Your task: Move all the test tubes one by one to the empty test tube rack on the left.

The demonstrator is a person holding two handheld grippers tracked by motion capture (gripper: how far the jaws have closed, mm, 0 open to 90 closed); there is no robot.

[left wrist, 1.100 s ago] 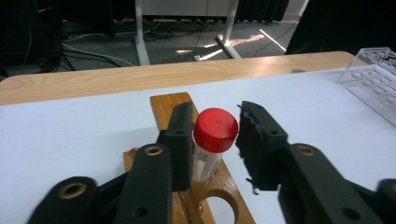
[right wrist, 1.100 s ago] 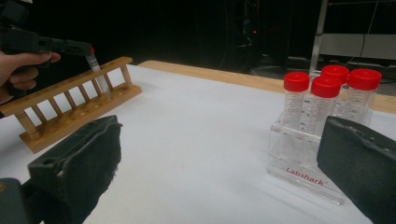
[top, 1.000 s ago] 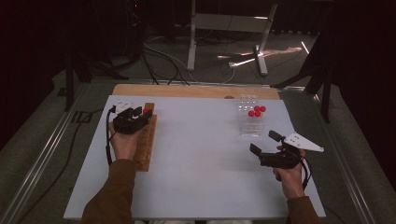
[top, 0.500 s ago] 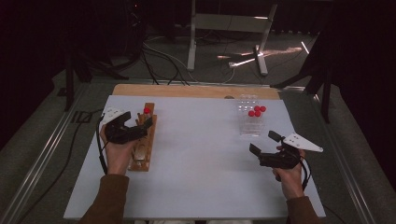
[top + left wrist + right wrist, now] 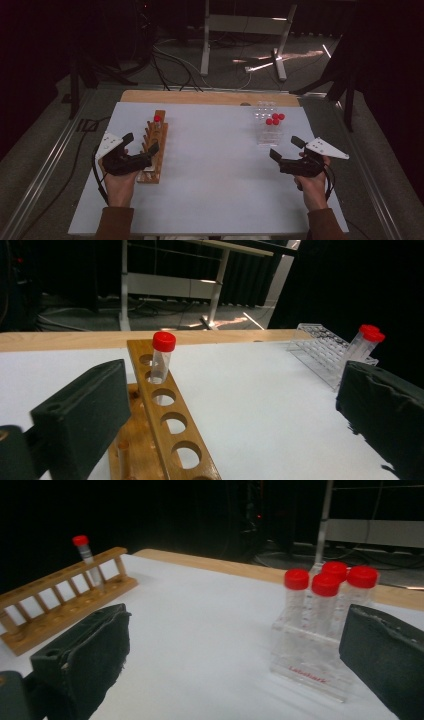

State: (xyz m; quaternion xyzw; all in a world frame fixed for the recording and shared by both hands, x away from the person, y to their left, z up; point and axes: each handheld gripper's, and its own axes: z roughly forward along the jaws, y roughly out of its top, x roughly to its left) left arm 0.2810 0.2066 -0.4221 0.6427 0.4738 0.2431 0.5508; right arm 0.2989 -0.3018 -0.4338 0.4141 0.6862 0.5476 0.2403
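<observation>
Left gripper (image 5: 141, 143) standing wide, jaws having just been opening, nothing between them; red-capped tube (image 5: 162, 357) sitting upright in wooden rack (image 5: 154, 149), just ahead of it. Right gripper (image 5: 286, 148) also gaping wide, empty, hovering over surface (image 5: 215, 170); four more capped tubes (image 5: 327, 600) waiting directly ahead in clear rack (image 5: 312, 662). Judging tubes light, rigid plastic, smooth-walled, likely slippery; gripping just below cap looking safest. Clear rack bearing red lettering, seemingly "Labmark", blurred.
</observation>
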